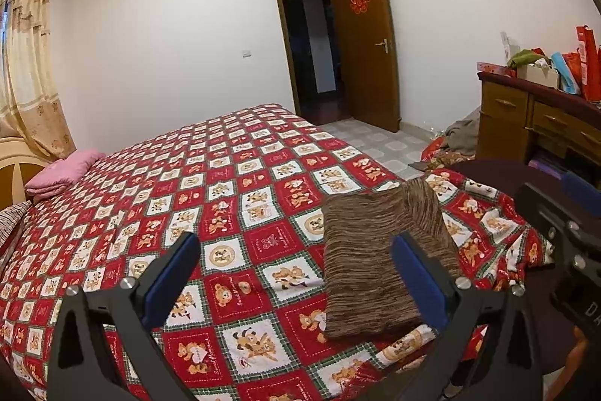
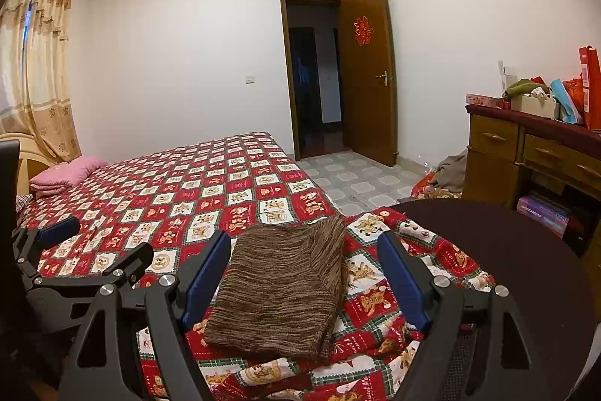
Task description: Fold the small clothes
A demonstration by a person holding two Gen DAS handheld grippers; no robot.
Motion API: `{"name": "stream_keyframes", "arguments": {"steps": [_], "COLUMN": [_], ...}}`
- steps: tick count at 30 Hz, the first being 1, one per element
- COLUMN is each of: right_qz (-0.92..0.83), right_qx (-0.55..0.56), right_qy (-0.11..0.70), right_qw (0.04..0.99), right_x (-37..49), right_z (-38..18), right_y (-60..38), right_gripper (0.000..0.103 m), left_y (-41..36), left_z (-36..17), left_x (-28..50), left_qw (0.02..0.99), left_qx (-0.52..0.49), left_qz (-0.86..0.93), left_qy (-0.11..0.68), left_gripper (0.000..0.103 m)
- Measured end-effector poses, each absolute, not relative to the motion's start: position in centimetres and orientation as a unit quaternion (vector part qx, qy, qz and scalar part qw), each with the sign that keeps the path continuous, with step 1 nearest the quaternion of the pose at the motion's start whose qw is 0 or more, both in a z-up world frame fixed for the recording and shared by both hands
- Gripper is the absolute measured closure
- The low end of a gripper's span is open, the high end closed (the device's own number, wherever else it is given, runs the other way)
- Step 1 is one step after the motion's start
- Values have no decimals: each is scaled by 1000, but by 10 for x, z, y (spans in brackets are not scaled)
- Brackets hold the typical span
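A brown striped knit garment (image 1: 370, 262) lies folded flat on the red teddy-bear bedspread (image 1: 210, 198) near the bed's corner. It also shows in the right wrist view (image 2: 281, 284). My left gripper (image 1: 296, 269) is open and empty above the bed, its right finger (image 1: 417, 277) over the garment's right edge. My right gripper (image 2: 304, 269) is open and empty, its fingers either side of the garment and above it. The left gripper (image 2: 60, 232) shows at the left edge of the right wrist view.
A folded pink cloth (image 1: 60, 173) lies at the far left of the bed. A dark round table (image 2: 526, 250) stands right of the bed corner. A wooden dresser (image 2: 533, 153) with bags stands at the right. Clothes (image 2: 447, 175) lie on the tiled floor by the open door (image 2: 370, 74).
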State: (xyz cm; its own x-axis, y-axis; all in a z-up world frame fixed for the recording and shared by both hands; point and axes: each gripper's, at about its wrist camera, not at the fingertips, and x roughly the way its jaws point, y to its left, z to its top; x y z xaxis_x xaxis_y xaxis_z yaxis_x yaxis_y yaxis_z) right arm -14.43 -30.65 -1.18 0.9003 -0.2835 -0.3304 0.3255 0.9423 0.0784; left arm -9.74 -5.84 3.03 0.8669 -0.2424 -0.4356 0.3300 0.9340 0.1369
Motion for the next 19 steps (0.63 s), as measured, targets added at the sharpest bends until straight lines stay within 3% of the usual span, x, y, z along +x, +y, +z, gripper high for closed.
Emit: {"name": "stream_keyframes", "arguments": {"steps": [19], "right_qz": [-157], "right_qx": [70], "right_qy": [169], "right_qw": [971], "right_x": [-143], "right_z": [-15], "right_y": [-311], "right_gripper": [22], "left_y": [-56], "left_z": [25], "left_x": [-91], "left_qw": [960], "left_qx": [101], "left_qz": [-156], "left_qy": [208], "left_gripper": [0]}}
